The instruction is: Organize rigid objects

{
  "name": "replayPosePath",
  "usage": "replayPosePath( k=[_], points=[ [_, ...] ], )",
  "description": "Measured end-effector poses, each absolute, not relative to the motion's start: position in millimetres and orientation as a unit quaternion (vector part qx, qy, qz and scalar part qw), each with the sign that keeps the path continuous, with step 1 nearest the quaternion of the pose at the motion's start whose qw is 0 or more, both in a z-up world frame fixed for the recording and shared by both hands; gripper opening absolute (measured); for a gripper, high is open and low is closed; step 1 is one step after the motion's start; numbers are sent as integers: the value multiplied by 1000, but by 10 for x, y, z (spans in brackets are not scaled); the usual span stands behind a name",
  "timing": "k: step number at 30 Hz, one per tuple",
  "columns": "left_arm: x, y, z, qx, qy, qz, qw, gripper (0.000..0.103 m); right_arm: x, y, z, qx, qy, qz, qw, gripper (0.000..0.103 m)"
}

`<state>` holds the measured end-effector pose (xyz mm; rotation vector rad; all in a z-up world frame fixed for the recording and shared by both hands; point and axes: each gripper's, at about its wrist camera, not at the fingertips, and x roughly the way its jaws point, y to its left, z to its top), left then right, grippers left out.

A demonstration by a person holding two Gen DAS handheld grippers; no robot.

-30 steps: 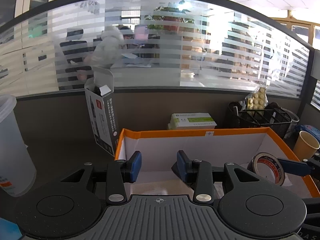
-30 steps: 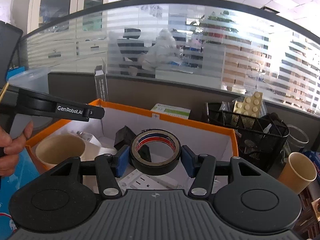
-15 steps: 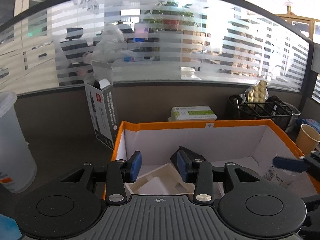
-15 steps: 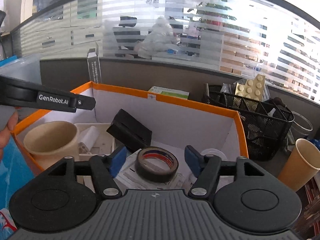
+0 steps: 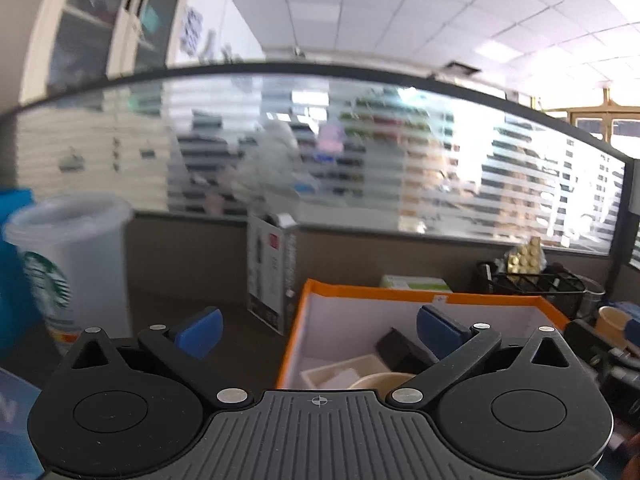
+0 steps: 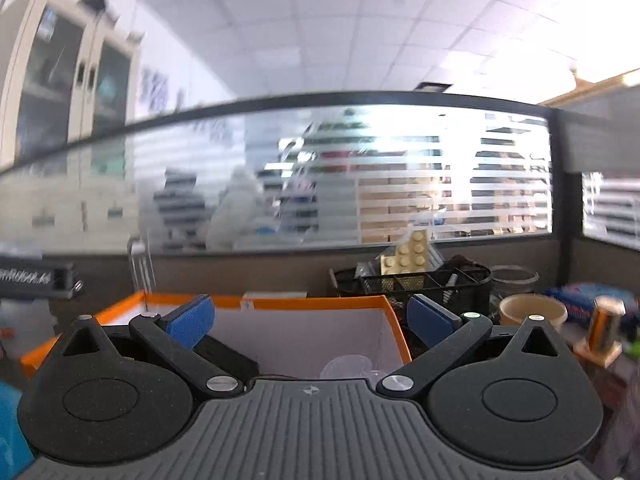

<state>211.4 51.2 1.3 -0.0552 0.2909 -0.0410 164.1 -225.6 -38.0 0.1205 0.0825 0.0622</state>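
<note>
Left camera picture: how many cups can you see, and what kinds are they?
Plastic cup with a green logo: 1
Paper cup inside the orange box, plus another paper cup to the right of the box: 2
Total: 3 cups

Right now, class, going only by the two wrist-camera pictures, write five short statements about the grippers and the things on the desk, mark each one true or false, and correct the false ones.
1. The right gripper grips a roll of tape. False: its jaws have just been opening and stand wide apart, with nothing between them.
2. The left gripper is open. True.
3. The orange-rimmed box is empty. False: a black block and a paper cup lie inside.
4. A black mesh basket stands beyond the box's right corner. True.
5. The white lidded cup sits in the box. False: it stands on the desk, left of the box.
</note>
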Motion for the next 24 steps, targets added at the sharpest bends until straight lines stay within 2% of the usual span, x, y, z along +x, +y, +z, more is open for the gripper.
replayPosePath(
  k=[3,7,24],
  points=[
    [1970,572,-91,-45,121,-1,992,103,1588,-2264,-457,61,44,35,997,103],
    [1979,645,-215,-73,134,-5,988,103,1591,-2179,-506,45,47,43,997,103],
    [1839,550,-142,-46,121,-17,991,103,1451,-2091,-493,32,42,58,997,103]
  ],
)
